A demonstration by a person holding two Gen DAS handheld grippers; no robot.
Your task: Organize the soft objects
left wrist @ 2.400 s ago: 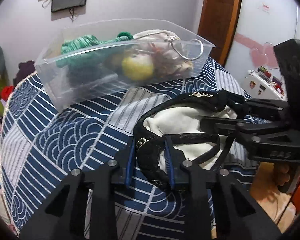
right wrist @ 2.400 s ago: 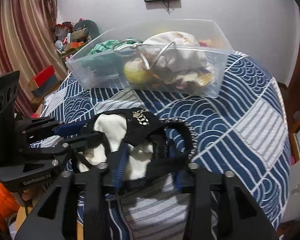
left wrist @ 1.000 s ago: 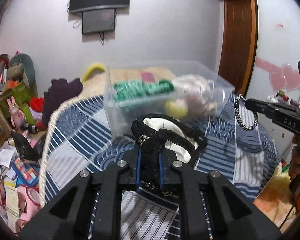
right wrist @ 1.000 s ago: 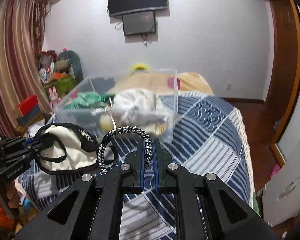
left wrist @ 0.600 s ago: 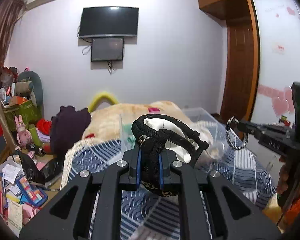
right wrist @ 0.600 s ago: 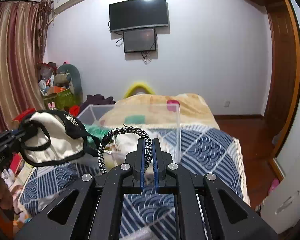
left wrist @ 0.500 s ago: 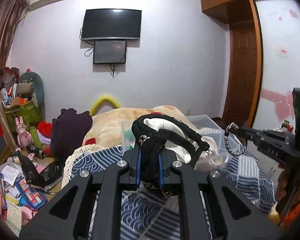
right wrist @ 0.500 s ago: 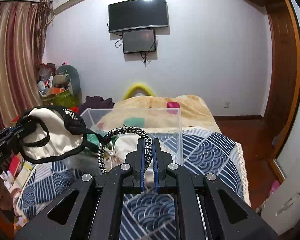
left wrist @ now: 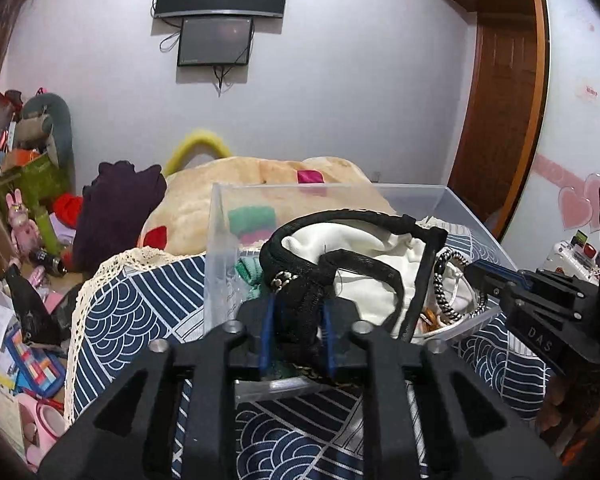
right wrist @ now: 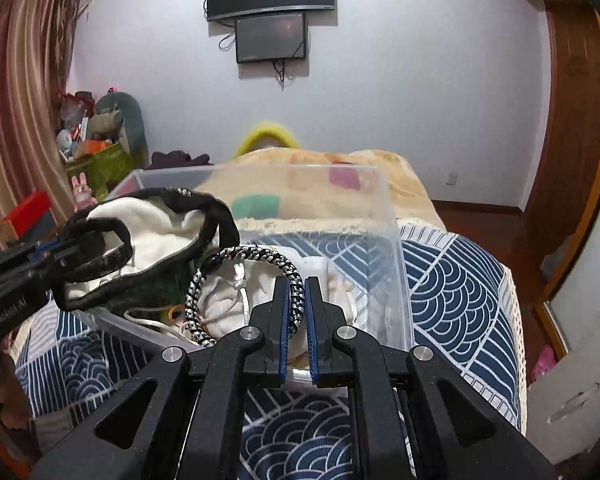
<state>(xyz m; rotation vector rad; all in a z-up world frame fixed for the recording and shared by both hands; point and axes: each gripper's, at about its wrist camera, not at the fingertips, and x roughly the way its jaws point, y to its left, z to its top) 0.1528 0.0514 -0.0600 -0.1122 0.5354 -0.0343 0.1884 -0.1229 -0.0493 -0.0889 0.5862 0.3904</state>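
Note:
My left gripper (left wrist: 296, 316) is shut on a black strap of a white cloth pouch with black trim (left wrist: 352, 256) and holds it over the clear plastic bin (left wrist: 220, 240). The pouch also shows in the right wrist view (right wrist: 148, 232). My right gripper (right wrist: 296, 300) is shut on a black-and-white braided bracelet (right wrist: 240, 276), held over the bin (right wrist: 392, 264); the bracelet also shows in the left wrist view (left wrist: 444, 288). The bin holds a white drawstring bag (right wrist: 228, 304) and green fabric (left wrist: 252, 272).
The bin stands on a bed with a blue-and-white wave-pattern cover (right wrist: 452, 280). A tan blanket (left wrist: 260, 176) lies behind it. Cluttered toys and boxes (left wrist: 24, 184) are on the left floor. A wooden door (left wrist: 496, 128) is at the right.
Both grippers have moved forward and down, and now hold the pouch and the bracelet over the bin's open top. Both stay shut on their items.

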